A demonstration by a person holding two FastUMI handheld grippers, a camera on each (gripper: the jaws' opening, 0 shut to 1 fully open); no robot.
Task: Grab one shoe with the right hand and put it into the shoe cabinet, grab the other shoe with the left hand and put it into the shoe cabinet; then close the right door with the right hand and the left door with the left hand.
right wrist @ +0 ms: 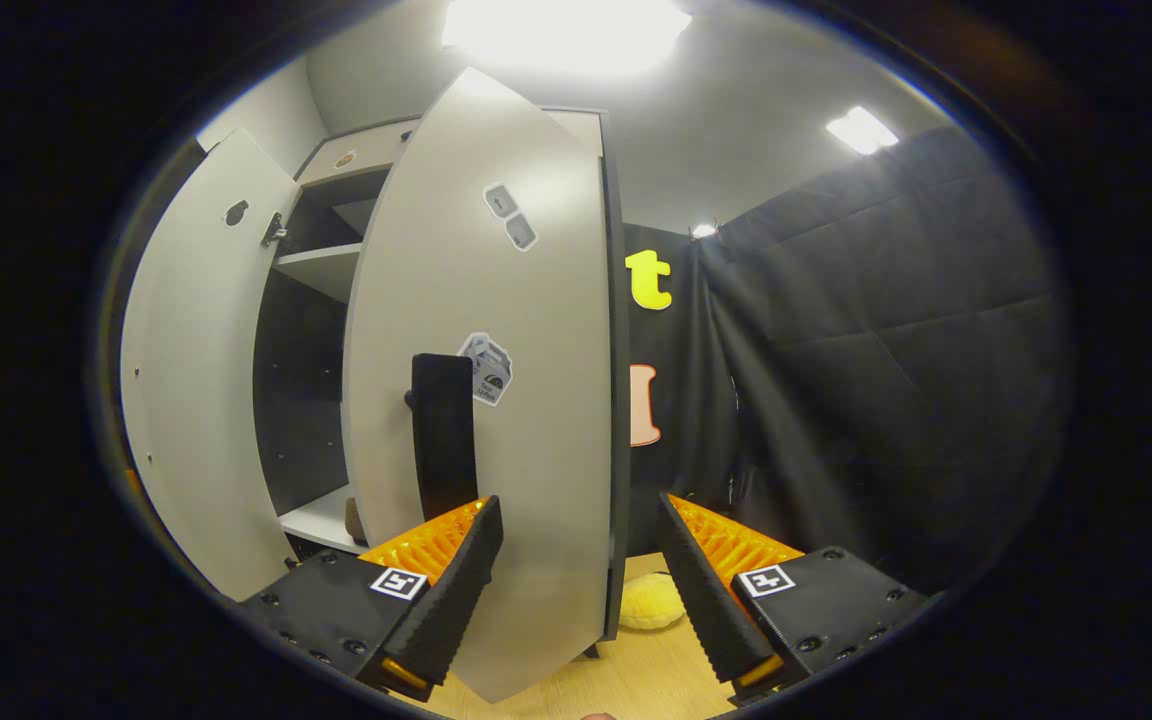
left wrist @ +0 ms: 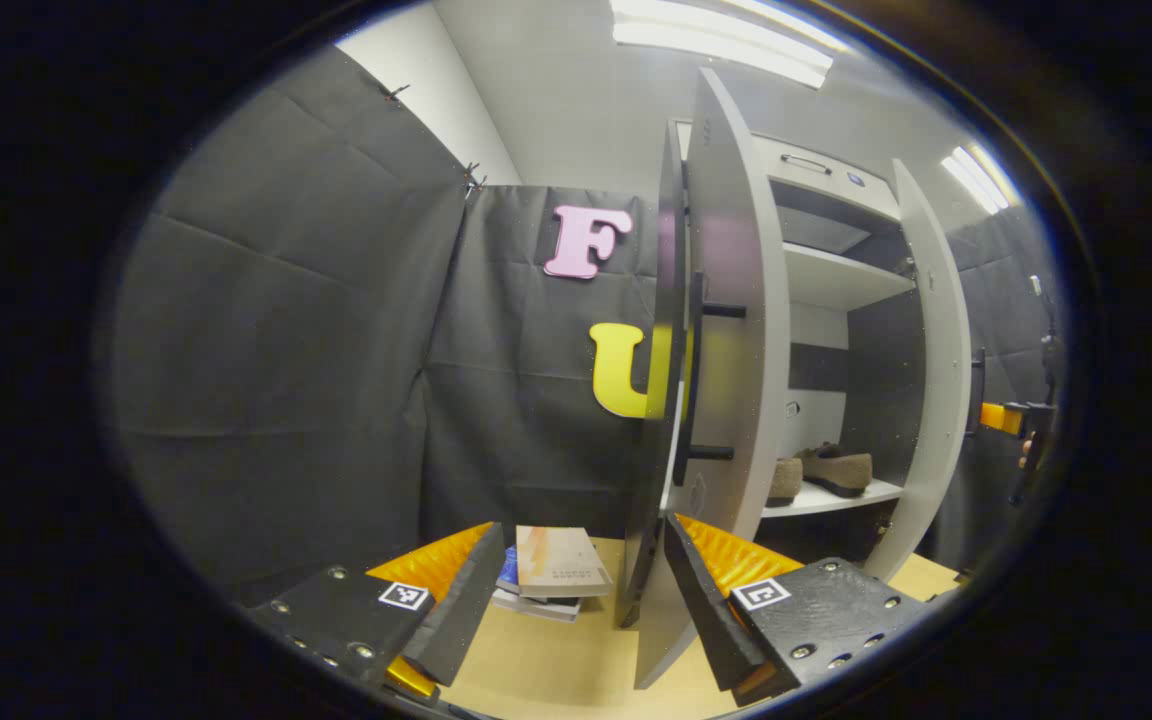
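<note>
Both shoes [left wrist: 834,468] sit on the shoe cabinet [left wrist: 841,280] shelf, so door-closing is in hand — right gripper [right wrist: 572,570] and left gripper [left wrist: 581,590], both spread, each straddle a door edge; next, swing right door [right wrist: 496,380] shut, then left door [left wrist: 726,330].

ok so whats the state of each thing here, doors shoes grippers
left door: open, edge between the left gripper's fingers
right door: open, edge between the right gripper's fingers
shoes: both on the cabinet's lower shelf
left gripper: open
right gripper: open
</note>
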